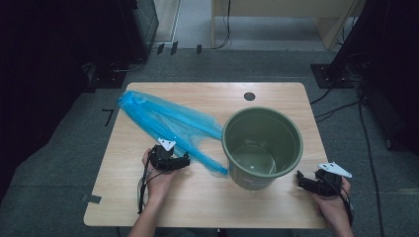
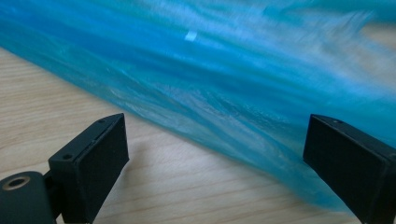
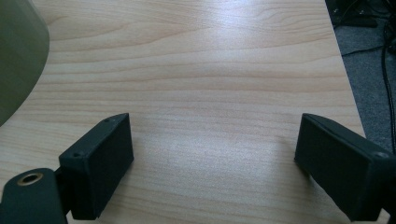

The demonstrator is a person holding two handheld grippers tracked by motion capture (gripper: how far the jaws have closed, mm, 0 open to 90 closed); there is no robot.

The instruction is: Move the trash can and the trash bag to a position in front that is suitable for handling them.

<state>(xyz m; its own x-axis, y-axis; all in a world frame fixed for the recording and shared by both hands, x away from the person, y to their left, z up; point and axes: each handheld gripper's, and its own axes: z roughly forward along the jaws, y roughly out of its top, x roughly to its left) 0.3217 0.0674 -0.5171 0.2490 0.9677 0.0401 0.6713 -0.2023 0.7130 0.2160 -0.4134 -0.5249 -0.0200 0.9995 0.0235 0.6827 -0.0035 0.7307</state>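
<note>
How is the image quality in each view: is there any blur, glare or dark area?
High view: the floor around the table is dark, the bucket sharp. Left gripper view: the blue bag is soft and smeared, mostly upper right. Right gripper view: pale glare on the wood at top centre, focus otherwise good.

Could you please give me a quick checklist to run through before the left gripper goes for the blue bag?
1. Left gripper jaws open: ok, they stand wide apart with nothing pinched.
2. Blue plastic bag within reach: ok, its near edge lies just ahead of the jaws on the table.
3. Bag free of the green bucket: cannot tell, one end runs right up to the bucket's side.
4. Bucket upright and empty: ok.
5. Right gripper clear of the bucket: ok, it is open, beside the bucket and apart from it.
</note>
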